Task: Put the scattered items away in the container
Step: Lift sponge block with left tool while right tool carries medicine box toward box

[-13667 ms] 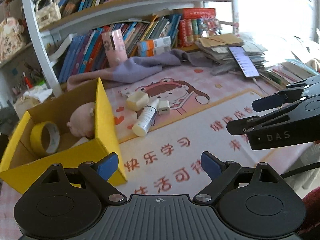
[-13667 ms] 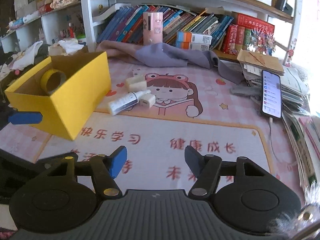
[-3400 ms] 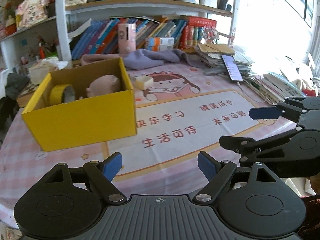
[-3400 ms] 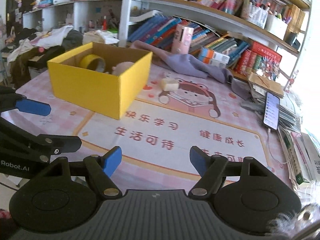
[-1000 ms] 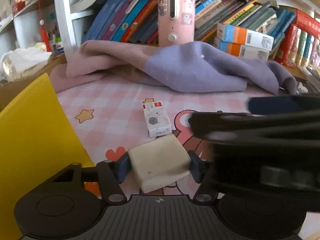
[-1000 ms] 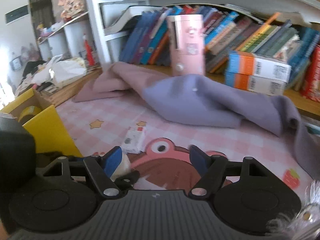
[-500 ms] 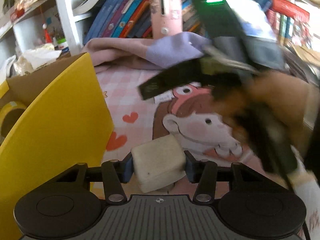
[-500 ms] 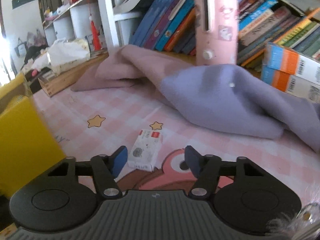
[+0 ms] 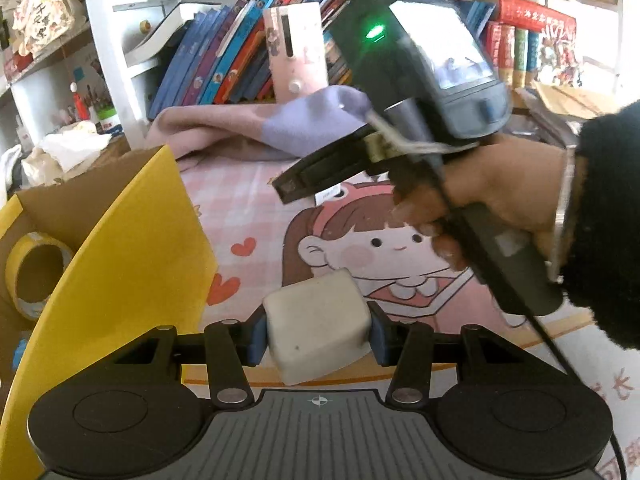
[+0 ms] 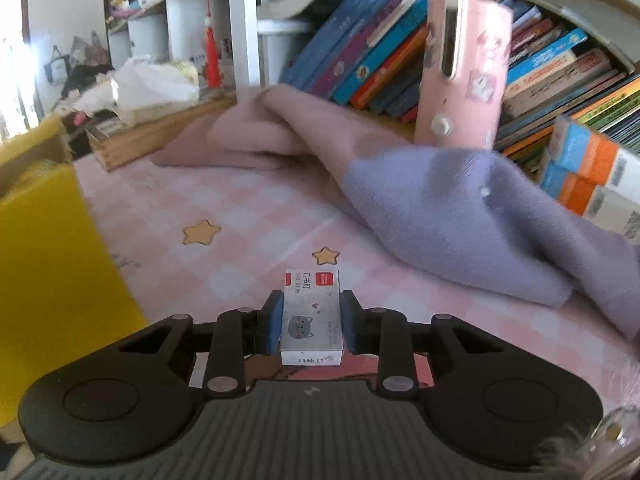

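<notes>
My left gripper is shut on a cream block and holds it above the pink mat, just right of the yellow cardboard box. A yellow tape roll lies inside the box. My right gripper is shut on a small white staples box low over the mat. The yellow box is at its left. In the left wrist view the right gripper's body and the hand holding it fill the upper right.
A pink and purple cloth lies on the mat in front of the bookshelf. A pink upright device stands among the books. Orange and blue cartons sit at the right. Bags and clutter sit behind the box.
My right gripper has closed on the staples box. My left gripper has carried the cream block back and up beside the box's right wall.
</notes>
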The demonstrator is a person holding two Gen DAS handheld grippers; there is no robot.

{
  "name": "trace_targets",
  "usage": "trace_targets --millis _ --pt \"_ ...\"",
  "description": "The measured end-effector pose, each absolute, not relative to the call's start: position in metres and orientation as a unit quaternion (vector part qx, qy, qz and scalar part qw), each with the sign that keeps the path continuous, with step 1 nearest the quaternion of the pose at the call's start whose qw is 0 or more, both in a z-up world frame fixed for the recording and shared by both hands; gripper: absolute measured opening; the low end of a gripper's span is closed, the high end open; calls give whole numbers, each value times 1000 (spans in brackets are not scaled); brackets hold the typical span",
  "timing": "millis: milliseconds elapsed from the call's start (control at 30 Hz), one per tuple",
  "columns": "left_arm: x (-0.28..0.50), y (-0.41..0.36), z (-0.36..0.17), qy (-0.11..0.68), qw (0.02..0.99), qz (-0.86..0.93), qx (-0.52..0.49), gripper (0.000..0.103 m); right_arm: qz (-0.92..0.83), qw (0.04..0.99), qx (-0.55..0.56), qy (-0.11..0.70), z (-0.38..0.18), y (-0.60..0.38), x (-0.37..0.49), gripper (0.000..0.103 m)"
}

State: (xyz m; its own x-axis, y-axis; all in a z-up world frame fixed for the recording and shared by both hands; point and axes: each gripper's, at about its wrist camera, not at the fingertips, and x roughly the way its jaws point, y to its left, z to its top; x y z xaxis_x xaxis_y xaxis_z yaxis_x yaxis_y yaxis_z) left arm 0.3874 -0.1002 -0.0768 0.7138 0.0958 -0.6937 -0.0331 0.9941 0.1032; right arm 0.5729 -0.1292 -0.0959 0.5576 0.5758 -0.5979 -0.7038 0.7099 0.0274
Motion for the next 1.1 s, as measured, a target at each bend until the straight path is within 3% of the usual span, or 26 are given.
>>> trace_targets --millis 633,833,1100 --pt "363 -121 -28 378 922 -55 67 46 320 898 -54 296 -45 -244 499 28" --pt "348 -126 -3 358 922 -93 111 46 324 896 -50 299 -32 -262 458 28" --pt "323 -116 13 359 919 -129 98 46 293 897 -27 331 -21 -276 414 28"
